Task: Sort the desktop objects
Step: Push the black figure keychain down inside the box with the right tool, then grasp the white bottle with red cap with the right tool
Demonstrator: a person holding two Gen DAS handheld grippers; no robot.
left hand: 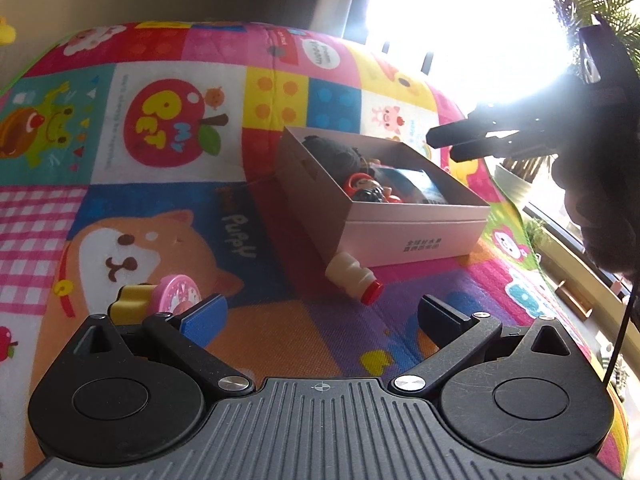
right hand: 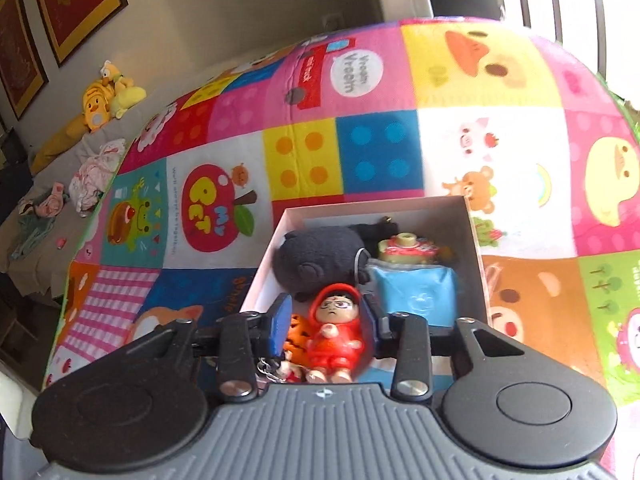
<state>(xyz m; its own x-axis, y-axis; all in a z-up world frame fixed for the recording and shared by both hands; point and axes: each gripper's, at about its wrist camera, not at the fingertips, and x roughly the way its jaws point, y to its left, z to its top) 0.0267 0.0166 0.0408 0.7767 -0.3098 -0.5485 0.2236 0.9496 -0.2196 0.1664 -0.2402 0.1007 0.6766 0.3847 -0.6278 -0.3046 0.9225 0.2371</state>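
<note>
A pink cardboard box (left hand: 400, 236) stands open on the colourful play mat (left hand: 160, 200). In the right wrist view it holds a black plush (right hand: 320, 260), a red hooded figure (right hand: 336, 336), an orange tiger toy (right hand: 298, 340), a blue packet (right hand: 416, 292) and a green-pink toy (right hand: 404, 246). My right gripper (right hand: 326, 308) hovers over the box, its jaws partly apart around the red figure's head without pressing it. From the left wrist it shows as dark fingers (left hand: 452, 142) above the box, carrying nothing. My left gripper (left hand: 320, 316) is wide open over the mat. A white bottle with a red cap (left hand: 352, 280) lies against the box. A pink toy clock (left hand: 180, 294) lies beside the left finger.
Yellow plush toys (right hand: 104, 96) and crumpled clothes (right hand: 96, 176) lie on a grey sofa past the mat's left edge. Framed pictures hang on the wall. A bright window with potted plants (left hand: 592, 4) borders the mat's right side.
</note>
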